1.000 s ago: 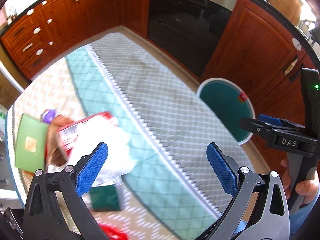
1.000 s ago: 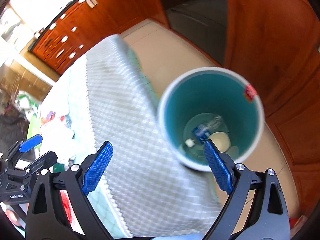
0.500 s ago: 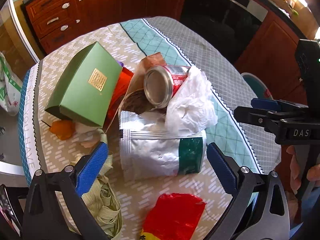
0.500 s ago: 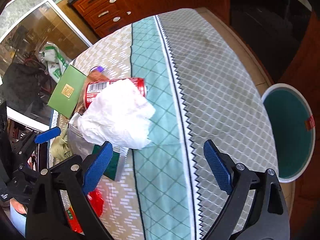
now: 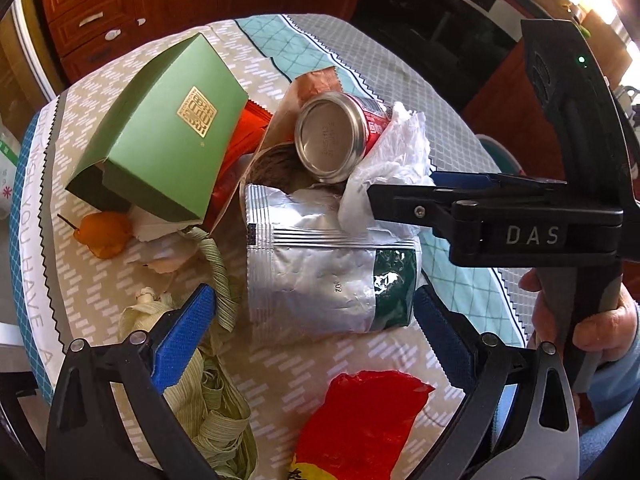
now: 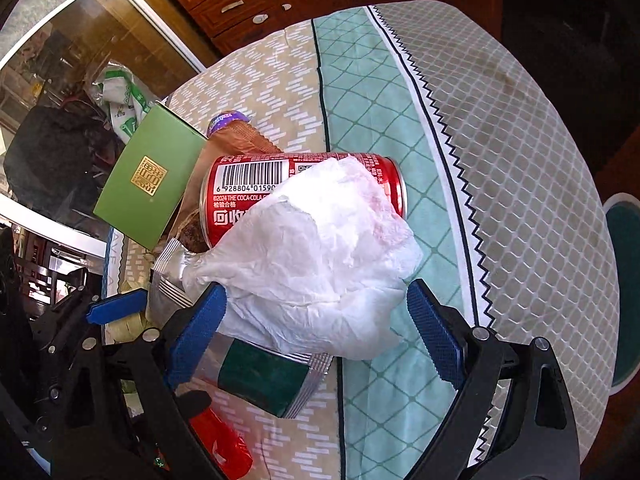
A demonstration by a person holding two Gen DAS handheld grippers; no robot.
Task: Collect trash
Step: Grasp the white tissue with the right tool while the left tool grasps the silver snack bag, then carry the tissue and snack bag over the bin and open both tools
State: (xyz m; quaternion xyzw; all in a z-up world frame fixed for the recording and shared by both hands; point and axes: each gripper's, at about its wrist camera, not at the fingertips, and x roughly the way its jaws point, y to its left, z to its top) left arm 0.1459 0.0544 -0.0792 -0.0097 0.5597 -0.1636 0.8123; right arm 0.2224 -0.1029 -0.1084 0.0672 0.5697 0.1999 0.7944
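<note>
Both grippers gape: right gripper (image 6: 316, 324), its jaws just narrowing, straddles the crumpled white tissue (image 6: 316, 256) atop the red cola can (image 6: 256, 184); left gripper (image 5: 312, 336) straddles my silver foil pouch (image 5: 320, 276).

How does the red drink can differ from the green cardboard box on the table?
The red drink can is round, shiny metal and lies on its side; the green cardboard box is flat-sided, matte and tilted. A white tissue drapes the can; the box is uncovered. Both rest in the trash pile.
</note>
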